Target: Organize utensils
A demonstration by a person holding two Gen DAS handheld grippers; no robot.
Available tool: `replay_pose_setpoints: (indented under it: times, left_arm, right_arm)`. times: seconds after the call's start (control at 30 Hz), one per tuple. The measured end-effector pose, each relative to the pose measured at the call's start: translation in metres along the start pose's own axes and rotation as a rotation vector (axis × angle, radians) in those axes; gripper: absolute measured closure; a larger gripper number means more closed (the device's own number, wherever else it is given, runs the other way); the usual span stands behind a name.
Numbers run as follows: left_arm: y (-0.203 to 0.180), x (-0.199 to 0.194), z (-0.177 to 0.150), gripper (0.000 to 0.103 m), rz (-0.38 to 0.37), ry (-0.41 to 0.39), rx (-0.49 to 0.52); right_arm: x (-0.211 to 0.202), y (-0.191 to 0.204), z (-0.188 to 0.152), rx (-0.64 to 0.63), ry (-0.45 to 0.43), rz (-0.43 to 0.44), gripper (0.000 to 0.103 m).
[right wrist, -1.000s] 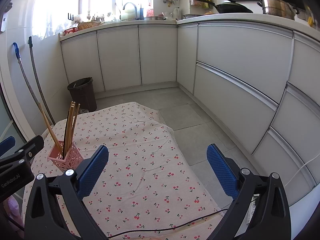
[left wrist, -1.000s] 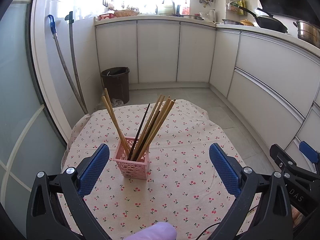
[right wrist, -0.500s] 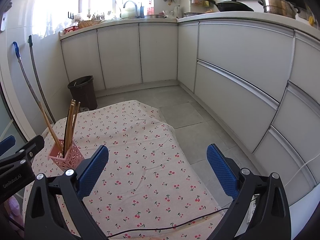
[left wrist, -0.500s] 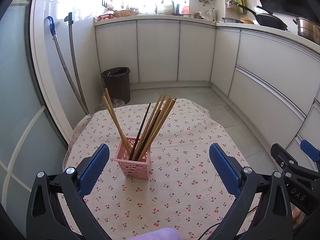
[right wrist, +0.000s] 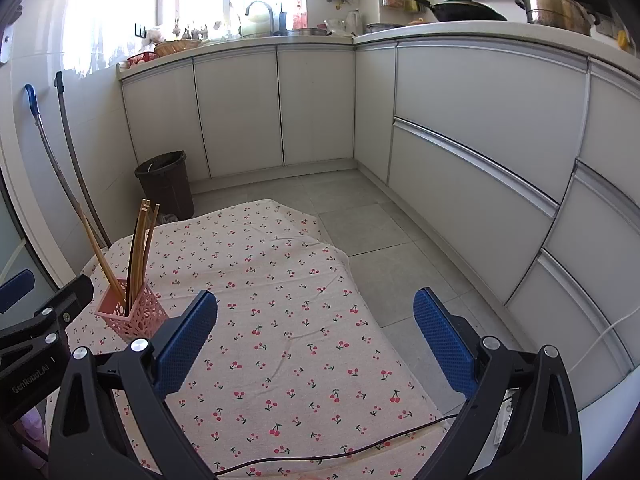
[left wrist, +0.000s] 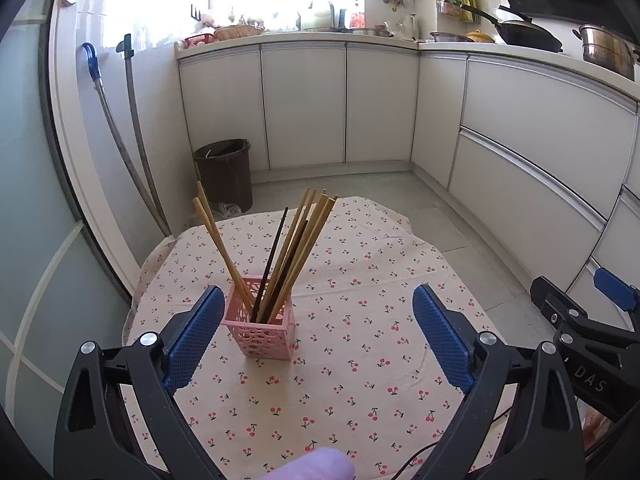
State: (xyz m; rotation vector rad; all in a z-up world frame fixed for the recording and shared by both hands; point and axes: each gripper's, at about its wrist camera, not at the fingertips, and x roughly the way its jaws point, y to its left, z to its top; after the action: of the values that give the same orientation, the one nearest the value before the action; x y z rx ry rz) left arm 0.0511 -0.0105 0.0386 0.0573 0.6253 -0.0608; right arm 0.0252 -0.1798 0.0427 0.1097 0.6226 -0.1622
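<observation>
Pink basket (left wrist: 262, 334) of chopsticks (left wrist: 294, 252) stands on the cherry-print cloth (left wrist: 360, 320).
Left gripper (left wrist: 316, 334) and right gripper (right wrist: 316, 334) both gape empty; bodies read "DAS" and, seemingly, "GenRobot.AI".

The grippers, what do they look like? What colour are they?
Both the left gripper and the right gripper have black plastic frames with triangle cut-outs and silver screws. Their fingers carry blue bumpy pads. One has white "GenRobot.AI" lettering, the other "DAS". A thin black cable trails across the cloth.
</observation>
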Motion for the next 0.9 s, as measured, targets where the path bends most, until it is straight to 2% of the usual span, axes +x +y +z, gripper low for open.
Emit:
replay_pose_setpoints:
  times: [0.17, 0.9]
  left_arm:
    - [0.0008, 0.0011, 0.0000, 0.008, 0.005, 0.010, -0.014]
    - [0.0037, 0.0058, -0.0005, 0.007, -0.005, 0.033, -0.021]
  right_arm:
    - [0.0002, -0.0004, 0.0000, 0.004, 0.002, 0.000, 0.007]
    - [0.0028, -0.0004, -0.0002, 0.009, 0.012, 0.004, 0.007]
